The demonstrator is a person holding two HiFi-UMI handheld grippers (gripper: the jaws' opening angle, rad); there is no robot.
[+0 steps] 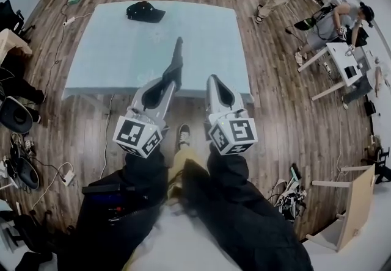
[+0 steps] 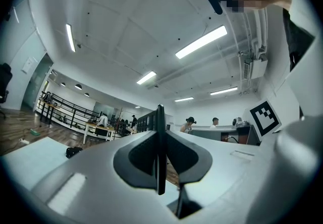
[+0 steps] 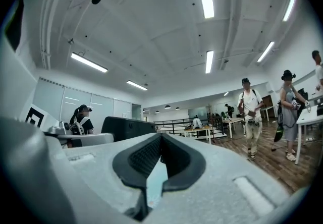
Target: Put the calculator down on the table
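The calculator [image 1: 176, 56] is a thin dark slab seen edge-on, and my left gripper [image 1: 173, 78] is shut on its lower part, holding it over the near edge of the light blue table [image 1: 116, 50]. In the left gripper view the calculator [image 2: 160, 117] stands upright between the grey jaws of the left gripper [image 2: 160, 137] and pokes out past them. My right gripper [image 1: 213, 79] is just to the right, over the table's near edge. Seen in its own view, the right gripper [image 3: 161, 136] has its tips together and nothing between them.
A black cap [image 1: 145, 11] lies at the table's far side, also visible low in the left gripper view [image 2: 73, 151]. Cables and chairs [image 1: 15, 114] crowd the wooden floor to the left. To the right are people [image 1: 333, 22], a white desk [image 1: 343, 59] and a wooden cabinet [image 1: 357, 202].
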